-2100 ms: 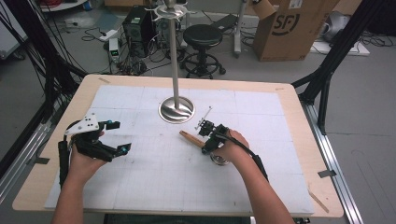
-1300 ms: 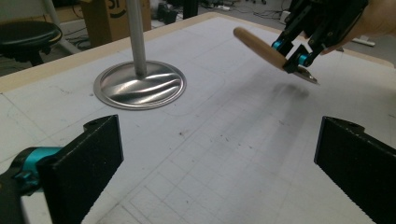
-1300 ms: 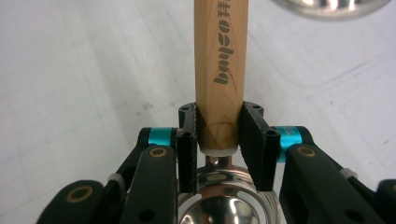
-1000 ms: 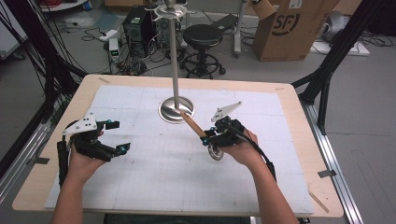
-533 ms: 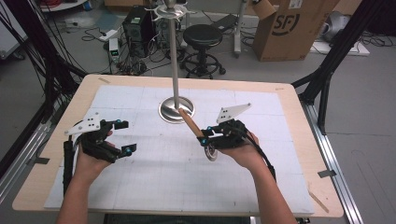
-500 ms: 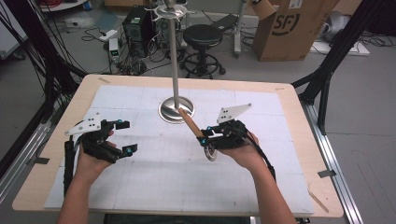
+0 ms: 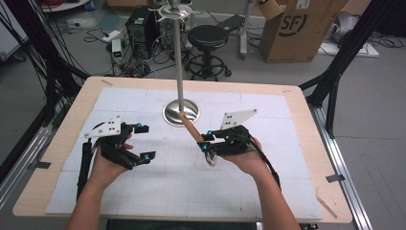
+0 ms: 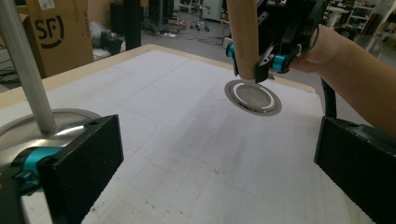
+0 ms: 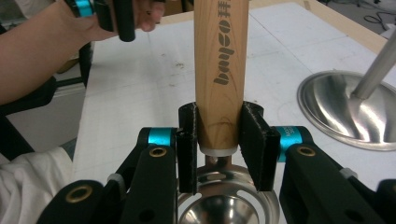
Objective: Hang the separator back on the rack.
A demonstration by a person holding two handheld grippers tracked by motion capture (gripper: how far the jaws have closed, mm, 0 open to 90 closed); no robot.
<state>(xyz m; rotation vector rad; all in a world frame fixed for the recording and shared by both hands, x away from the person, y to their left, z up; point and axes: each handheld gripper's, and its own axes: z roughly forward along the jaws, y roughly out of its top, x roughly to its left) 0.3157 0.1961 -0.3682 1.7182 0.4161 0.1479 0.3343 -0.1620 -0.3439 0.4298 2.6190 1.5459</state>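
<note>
White gridded mat [image 7: 158, 191] covers the wooden table [image 7: 306, 120]; steel stand base [image 7: 181, 112] with upright pole [image 7: 178, 52] sits toward the far side. Right gripper [image 7: 207, 142] clamps the wooden handle [image 7: 190, 127] of a small steel strainer [image 7: 210, 160] — jaws pressing both sides, bowl hanging just above the mat, handle tip at the base. Left gripper [image 7: 143, 142] hovers well apart — jaws wide, nothing between.

Black tool [image 7: 207, 142] with teal fittings, grey three-cornered plate.
</note>
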